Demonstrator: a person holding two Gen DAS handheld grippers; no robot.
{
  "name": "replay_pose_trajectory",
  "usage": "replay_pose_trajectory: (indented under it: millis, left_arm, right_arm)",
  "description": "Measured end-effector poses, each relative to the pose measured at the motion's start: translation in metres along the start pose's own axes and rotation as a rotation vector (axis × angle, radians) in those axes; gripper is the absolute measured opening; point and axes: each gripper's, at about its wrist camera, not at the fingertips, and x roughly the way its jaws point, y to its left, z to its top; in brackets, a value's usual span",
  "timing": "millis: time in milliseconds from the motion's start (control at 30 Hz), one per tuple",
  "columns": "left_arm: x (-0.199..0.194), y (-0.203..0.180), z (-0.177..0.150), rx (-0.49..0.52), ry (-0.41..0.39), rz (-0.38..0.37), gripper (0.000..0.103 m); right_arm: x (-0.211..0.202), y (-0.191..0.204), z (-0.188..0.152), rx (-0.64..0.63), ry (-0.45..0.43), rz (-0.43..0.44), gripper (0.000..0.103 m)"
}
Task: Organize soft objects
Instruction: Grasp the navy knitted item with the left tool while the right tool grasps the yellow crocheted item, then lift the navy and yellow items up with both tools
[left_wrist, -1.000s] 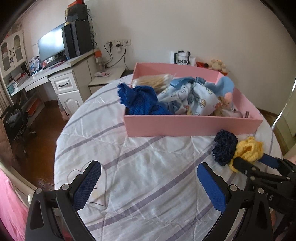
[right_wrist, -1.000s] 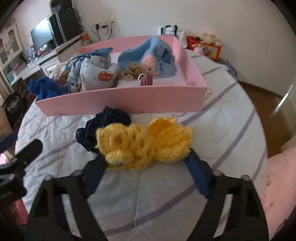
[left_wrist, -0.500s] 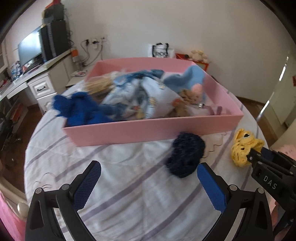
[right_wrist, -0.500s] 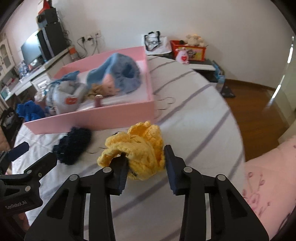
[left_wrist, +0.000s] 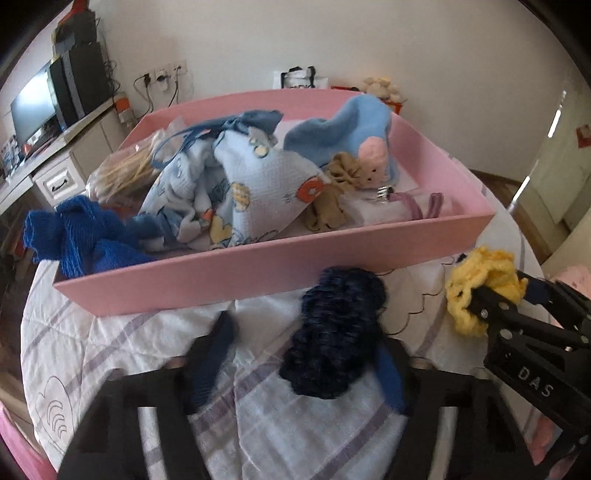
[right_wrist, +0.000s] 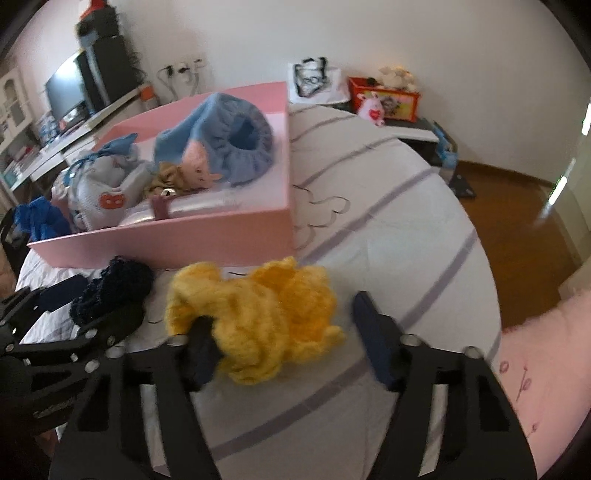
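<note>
- The yellow chunky-knit woolly piece looks fuzzy and matt.
- The dark navy open-knit yarn piece is coarse.
- The pink flat-walled box looks like smooth, matt card.
- The white, purple-striped quilted bed cover is soft cloth.

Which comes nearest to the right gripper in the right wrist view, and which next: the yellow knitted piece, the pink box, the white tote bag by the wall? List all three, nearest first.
1. Yellow knitted piece: between the right gripper fingers, on the bedspread.
2. Pink box: behind the yarn, left of centre.
3. White tote bag: against the far wall.
</note>
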Motion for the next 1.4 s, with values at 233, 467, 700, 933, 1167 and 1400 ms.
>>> replay_pose_trajectory:
  millis: [233, 467, 700, 933, 1167, 1400]
  left_arm:
    - [-0.007, 0.002, -0.002, 0.006, -0.005, -0.014, 0.021]
    - [-0.026, 0.007, -0.010, -0.001, -0.025, -0.011, 0.016]
    - [-0.057, 0.011, -0.021, -0.011, -0.074, -0.005, 0.016]
    - [-0.097, 0.022, -0.041, -0.040, -0.126, 0.033, 0.016]
    - [-0.149, 0.030, -0.059, -0.065, -0.206, 0.044, 0.015]
    - [-0.198, 0.036, -0.081, -0.083, -0.282, 0.068, 0.015]
  right_arm:
    - [-0.007, 0.009, -0.002, -0.007, -0.011, 0.000, 0.038]
    - [-0.023, 0.011, -0.007, 0.003, -0.023, -0.011, 0.032]
    - [-0.047, 0.021, -0.012, -0.001, -0.057, -0.012, 0.031]
    - [-0.080, 0.040, -0.019, -0.033, -0.117, -0.009, 0.030]
    - [-0.112, 0.061, -0.023, -0.067, -0.182, 0.000, 0.030]
    - [-0.147, 0.076, -0.030, -0.082, -0.258, 0.026, 0.030]
